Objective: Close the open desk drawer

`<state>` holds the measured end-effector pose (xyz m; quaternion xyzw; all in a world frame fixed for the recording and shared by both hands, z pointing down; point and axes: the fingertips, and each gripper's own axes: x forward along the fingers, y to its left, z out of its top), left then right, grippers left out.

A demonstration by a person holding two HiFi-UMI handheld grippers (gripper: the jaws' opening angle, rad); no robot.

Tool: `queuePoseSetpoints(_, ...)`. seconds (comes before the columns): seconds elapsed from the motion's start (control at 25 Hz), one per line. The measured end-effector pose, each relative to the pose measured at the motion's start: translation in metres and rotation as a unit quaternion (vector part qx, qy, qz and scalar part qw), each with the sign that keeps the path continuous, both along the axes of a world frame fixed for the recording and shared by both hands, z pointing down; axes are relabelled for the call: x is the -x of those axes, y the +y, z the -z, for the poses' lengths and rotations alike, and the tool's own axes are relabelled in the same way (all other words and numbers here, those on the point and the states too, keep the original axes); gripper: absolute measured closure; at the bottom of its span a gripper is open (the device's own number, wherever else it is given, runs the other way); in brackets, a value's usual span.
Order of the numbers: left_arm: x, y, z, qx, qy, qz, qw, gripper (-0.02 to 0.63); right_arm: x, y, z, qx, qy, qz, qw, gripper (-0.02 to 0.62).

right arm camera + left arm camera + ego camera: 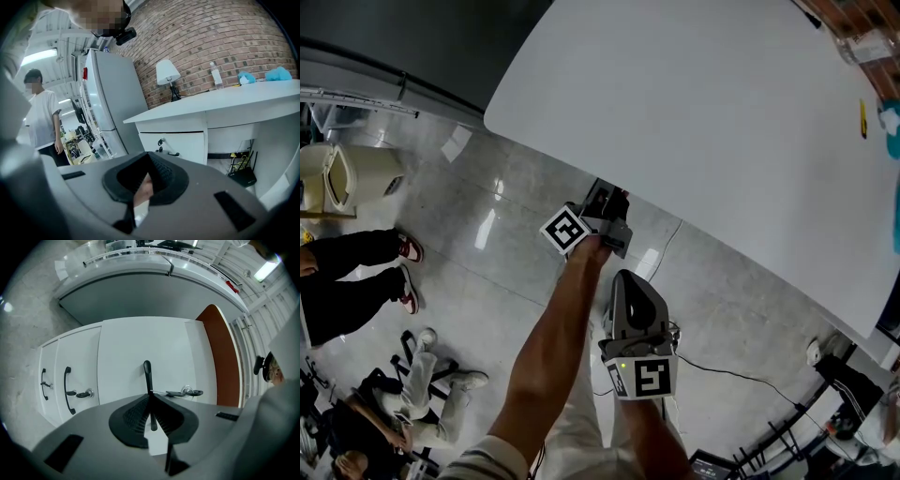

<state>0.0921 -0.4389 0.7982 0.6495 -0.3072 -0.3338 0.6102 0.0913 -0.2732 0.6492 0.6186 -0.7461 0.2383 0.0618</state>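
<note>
We have our left tongs (607, 199) reaching level under the near edge of the white counter (703, 122), and in the left gripper view these tongs (150, 404) are clenched on the black handle (147, 373) of the drawer (140, 343), the thin bar pinched between the two dark pads. That view is rolled on its side. The drawer's white front fills its middle, with a key (187, 392) sitting in the lock just beside the handle and a brown panel (220, 362) along the front's far edge. Two more fronts (79, 376) lie towards the floor side, and the held front seems to stand forward of them, so we read the drawer as not yet pushed home. From the head view the drawer itself is hidden beneath the counter top. Our right tongs (628, 286) hang apart from the counter, over the grey floor (487, 281) and just beside our left forearm. In the right gripper view these tongs (149, 161) are drawn together on nothing. Beyond them we see a refrigerator (110, 98), and a lamp (167, 72) and a bottle (215, 75) on the counter.
</note>
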Motion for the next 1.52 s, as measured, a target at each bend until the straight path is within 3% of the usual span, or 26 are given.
queuePoseSetpoints(0.56,-0.01,-0.018,0.001,0.004,0.002,-0.001,1.0,0.591,-0.009,-0.006,0.002,-0.001,0.003,-0.005,1.0,0.584)
queuePoseSetpoints(0.92,-0.008,-0.016,0.001,0.014,0.029,0.001,0.9995,0.589,-0.015,-0.008,0.002,0.0,0.007,-0.01,1.0,0.585)
queuePoseSetpoints(1.28,0.006,0.02,-0.005,0.032,0.022,-0.002,0.9992,0.592,-0.017,-0.005,0.004,0.002,0.008,-0.021,1.0,0.585)
queuePoseSetpoints(1.52,0.027,0.043,0.021,0.002,0.003,0.003,1.0,0.6,-0.014,-0.002,0.009,0.0,0.012,-0.024,1.0,0.586)
